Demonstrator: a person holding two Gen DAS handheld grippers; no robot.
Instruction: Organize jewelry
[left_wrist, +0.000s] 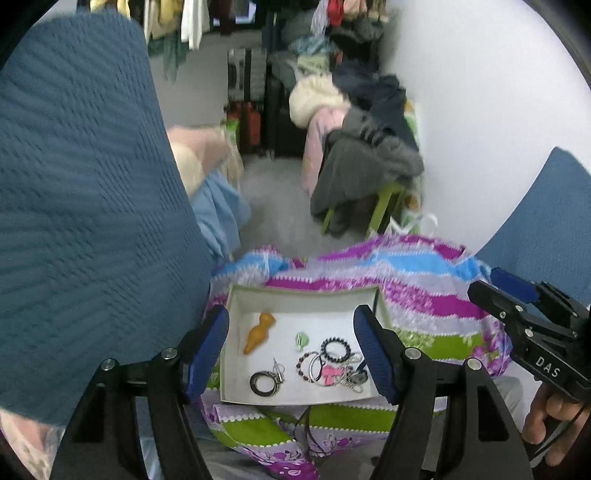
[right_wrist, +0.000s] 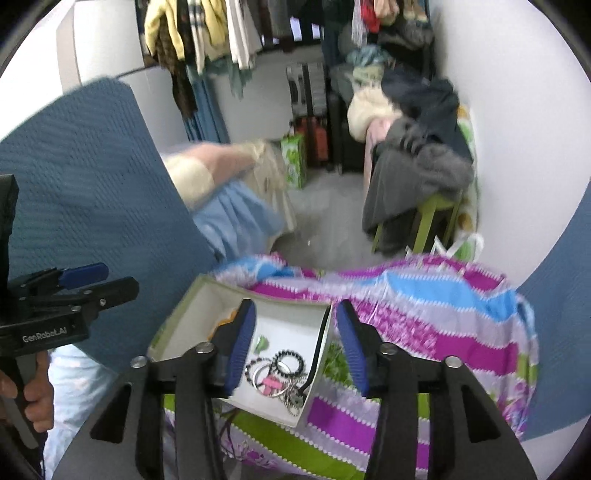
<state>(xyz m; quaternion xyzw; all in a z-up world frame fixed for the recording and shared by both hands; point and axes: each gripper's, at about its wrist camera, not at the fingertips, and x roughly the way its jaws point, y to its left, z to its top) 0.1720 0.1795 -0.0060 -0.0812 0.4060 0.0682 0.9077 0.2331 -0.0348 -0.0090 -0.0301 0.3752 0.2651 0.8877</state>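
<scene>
A shallow white box (left_wrist: 295, 295) (right_wrist: 184, 317) rests on a striped purple, blue and green cloth (left_wrist: 436, 295) (right_wrist: 424, 302). Inside lie an orange figurine (left_wrist: 259, 331), a small green bead (left_wrist: 301, 339), black ring bracelets (left_wrist: 335, 350) (right_wrist: 289, 362), a dark loop with silver rings (left_wrist: 265, 382), a beaded bracelet with a pink bow (left_wrist: 328, 373) (right_wrist: 271, 384) and a tangled chain. My left gripper (left_wrist: 291, 350) hangs open above the box with nothing between its blue pads. My right gripper (right_wrist: 295, 347) is open over the box's right wall, empty too.
A blue padded chair back (left_wrist: 81, 206) (right_wrist: 81, 192) stands close on the left. A green stool piled with dark clothes (left_wrist: 369, 162) (right_wrist: 417, 173) sits by the white wall (left_wrist: 480, 110). Hanging garments (right_wrist: 199, 33) and suitcases (left_wrist: 251, 110) fill the back. A hand (right_wrist: 33, 391) holds the other gripper.
</scene>
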